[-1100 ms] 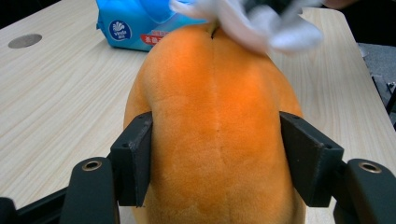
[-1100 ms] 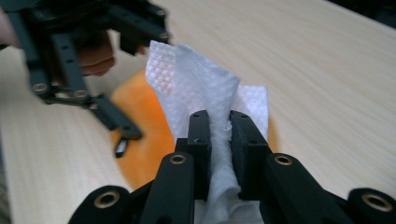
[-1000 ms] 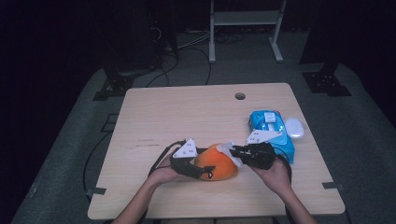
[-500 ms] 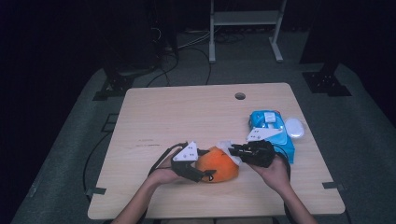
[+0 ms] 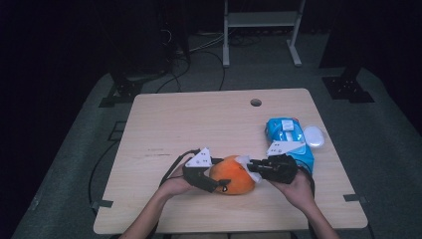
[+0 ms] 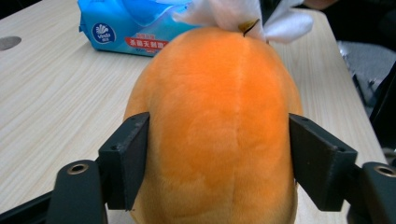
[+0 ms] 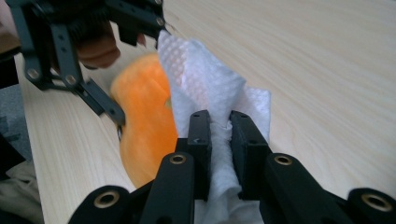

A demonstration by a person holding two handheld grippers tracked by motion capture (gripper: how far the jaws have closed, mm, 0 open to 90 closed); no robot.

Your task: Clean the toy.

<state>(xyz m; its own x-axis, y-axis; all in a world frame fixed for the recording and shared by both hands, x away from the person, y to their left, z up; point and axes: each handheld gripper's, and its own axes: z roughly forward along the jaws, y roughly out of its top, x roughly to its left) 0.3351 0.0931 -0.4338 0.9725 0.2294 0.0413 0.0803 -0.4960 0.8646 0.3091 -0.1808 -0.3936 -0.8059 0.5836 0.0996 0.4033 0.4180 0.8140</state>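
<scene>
A pale wooden table (image 5: 199, 124) with a small round hole (image 5: 256, 102) near its far edge carries everything. An orange plush toy (image 5: 230, 175) lies near the front edge, and a blue pack of wet wipes (image 5: 288, 135) lies toward the right side, a small white oval object (image 5: 313, 135) just beside it.

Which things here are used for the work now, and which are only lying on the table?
In use:
- orange plush toy, clamped by the left gripper
- white tissue, pinched by the right gripper against the toy

Lying about:
- blue wipes pack
- white lid-like object beside it
</scene>
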